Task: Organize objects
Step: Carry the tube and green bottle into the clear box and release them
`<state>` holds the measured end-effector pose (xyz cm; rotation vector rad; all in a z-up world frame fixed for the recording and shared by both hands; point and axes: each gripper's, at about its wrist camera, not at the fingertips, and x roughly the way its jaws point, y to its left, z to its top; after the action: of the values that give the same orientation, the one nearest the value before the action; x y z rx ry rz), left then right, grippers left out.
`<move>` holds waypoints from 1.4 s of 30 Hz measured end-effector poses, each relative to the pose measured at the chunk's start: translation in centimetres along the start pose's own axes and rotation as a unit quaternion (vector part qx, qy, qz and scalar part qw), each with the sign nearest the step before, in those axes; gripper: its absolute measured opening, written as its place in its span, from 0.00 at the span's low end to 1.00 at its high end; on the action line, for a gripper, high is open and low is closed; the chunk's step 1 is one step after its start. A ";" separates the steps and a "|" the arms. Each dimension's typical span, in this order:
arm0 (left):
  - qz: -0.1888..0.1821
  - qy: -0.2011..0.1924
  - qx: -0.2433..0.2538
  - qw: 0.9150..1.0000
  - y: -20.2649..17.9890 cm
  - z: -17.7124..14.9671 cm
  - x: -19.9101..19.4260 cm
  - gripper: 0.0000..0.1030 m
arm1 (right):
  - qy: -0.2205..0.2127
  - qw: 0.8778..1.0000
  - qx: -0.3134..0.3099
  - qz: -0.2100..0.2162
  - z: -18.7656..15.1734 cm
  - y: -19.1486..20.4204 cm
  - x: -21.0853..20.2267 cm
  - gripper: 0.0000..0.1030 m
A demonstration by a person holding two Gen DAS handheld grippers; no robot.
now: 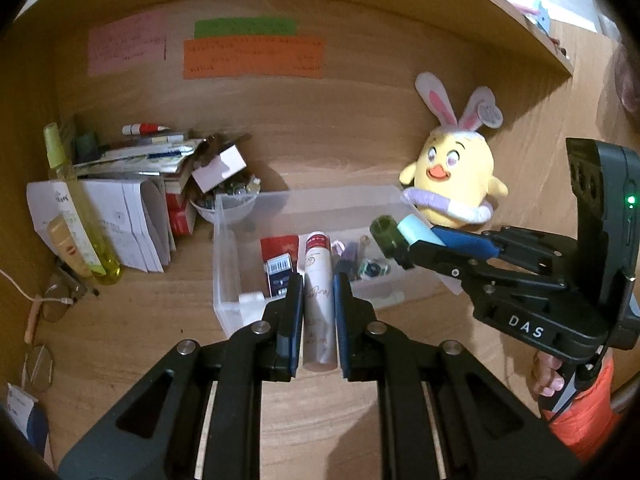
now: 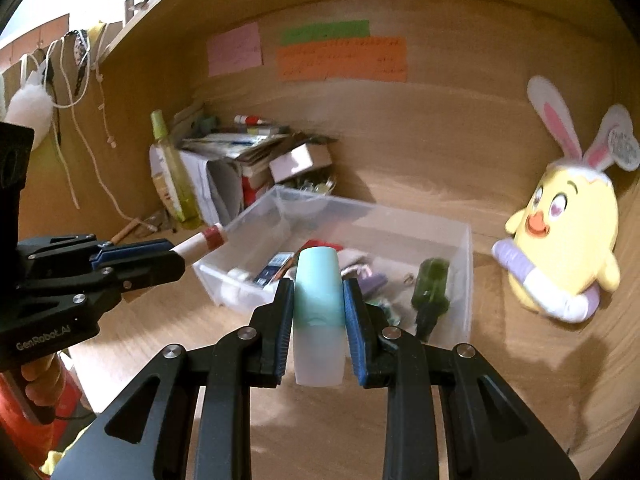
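Note:
My left gripper [image 1: 318,281] is shut on a pale pink tube with a red cap [image 1: 318,256], held above the near edge of a clear plastic bin [image 1: 228,280]. In the right wrist view the same left gripper [image 2: 176,252] comes in from the left with the tube [image 2: 202,243] sticking out over the bin's [image 2: 460,300] left corner. My right gripper [image 2: 319,285] is shut on a small teal and frosted-white bottle [image 2: 318,264], also over the bin's near side. The bin holds a dark green bottle [image 2: 432,282], a barcoded packet [image 1: 280,274] and several small items.
A yellow plush chick with bunny ears [image 1: 454,172] leans on the back wall right of the bin. Left of it are a pile of papers and boxes [image 1: 136,208], a yellow-green spray bottle [image 1: 76,204] and glasses [image 1: 52,300]. Coloured notes [image 1: 252,56] are stuck on the wooden back panel.

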<state>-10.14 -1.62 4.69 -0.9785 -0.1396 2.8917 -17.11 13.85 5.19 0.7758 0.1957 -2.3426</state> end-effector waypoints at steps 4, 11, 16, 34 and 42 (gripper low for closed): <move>-0.004 -0.003 -0.009 1.000 0.7 0.8 0.8 0.14 | -0.007 1.000 0.001 -0.010 1.1 -0.5 0.2 0.22; -0.004 0.008 -0.015 1.000 1.3 2.0 3.1 0.14 | -0.005 1.000 0.012 -0.024 2.3 -2.0 1.5 0.22; -0.005 0.022 -0.015 1.000 1.2 2.7 5.3 0.14 | 0.009 0.999 0.019 -0.032 2.5 -3.0 3.2 0.22; 0.012 0.071 -0.016 0.997 1.6 3.0 11.9 0.14 | 0.081 0.995 0.034 -0.041 0.4 -5.8 9.3 0.22; 0.012 0.087 -0.010 0.996 1.5 2.4 13.4 0.14 | 0.097 0.994 0.030 -0.045 -0.1 -5.6 10.3 0.22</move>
<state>-22.26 -1.74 -1.64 -1.2378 -0.1453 2.8147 -26.88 12.68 -1.13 1.0461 0.2491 -2.3649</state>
